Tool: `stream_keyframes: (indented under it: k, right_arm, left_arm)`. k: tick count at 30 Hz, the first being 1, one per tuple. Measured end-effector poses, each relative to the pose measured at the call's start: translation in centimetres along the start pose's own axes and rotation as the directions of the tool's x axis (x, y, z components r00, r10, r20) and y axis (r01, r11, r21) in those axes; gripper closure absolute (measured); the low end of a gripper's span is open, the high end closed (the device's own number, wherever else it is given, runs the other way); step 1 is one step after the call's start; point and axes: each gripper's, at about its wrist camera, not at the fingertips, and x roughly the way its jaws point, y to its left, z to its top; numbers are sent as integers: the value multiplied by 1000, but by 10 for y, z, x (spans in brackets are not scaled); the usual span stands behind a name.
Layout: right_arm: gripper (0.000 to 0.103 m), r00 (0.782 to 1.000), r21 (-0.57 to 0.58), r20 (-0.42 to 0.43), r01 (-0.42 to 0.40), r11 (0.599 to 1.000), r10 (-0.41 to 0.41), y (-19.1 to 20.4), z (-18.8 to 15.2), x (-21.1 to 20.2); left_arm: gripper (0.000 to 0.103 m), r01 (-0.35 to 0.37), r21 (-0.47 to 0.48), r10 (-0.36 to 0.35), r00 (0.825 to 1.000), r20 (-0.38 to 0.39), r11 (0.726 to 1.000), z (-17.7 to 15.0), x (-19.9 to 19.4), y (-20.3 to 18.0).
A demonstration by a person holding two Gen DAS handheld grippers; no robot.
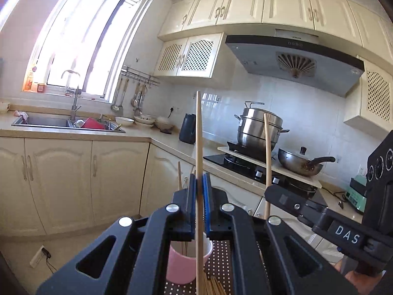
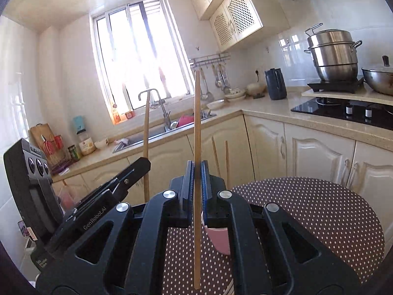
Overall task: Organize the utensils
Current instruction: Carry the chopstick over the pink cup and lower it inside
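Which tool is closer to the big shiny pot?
Right. The pot stands off to the right tool's right; the left tool is on its other side, farther from the pot.

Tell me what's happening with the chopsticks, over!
Left tongs shut on one chopstick. Right tongs shut on another chopstick. Pink cup below, holding more. Nothing blocking, over.

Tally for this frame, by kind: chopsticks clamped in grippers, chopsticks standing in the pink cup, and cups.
Clamped chopsticks: 2, one each in the left gripper and right gripper
Standing chopsticks in the pink cup: 2 visible
Pink cup: 1
Total: 5; the loose chopstick pile is too hidden to count.
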Motion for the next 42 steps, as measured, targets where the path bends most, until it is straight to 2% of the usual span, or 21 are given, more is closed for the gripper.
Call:
stream_keyframes:
  k: [9,14,20,23,31,42]
  right_arm:
    - [97,995,3,98,37,999,-37,-16,8,34]
    - [97,987,-11,146,74,997,-72,-26,5,57]
    - [97,983,-22,164,89,996,-84,-37,-3,81]
    - [97,984,-34,155,90,995,-83,-41,-10,89]
    - [97,992,-36,109,74,997,-69,-50,-27,93]
    - [97,996,-43,52,74,996,-71,-51,-43,82]
  left_arm:
    - [97,-14,-63,19,997,79,998,6,40,14]
    - [97,-15,-77,22,996,82,997,0,65,14]
    - [97,-20,-92,26,998,63,996,-14,92,20]
    - [97,-13,-121,17,999,40,993,-20,103,26]
    - [97,-6,-92,7,1000,15,996,-38,106,26]
    - [97,-15,-85,20,998,62,996,-30,98,22]
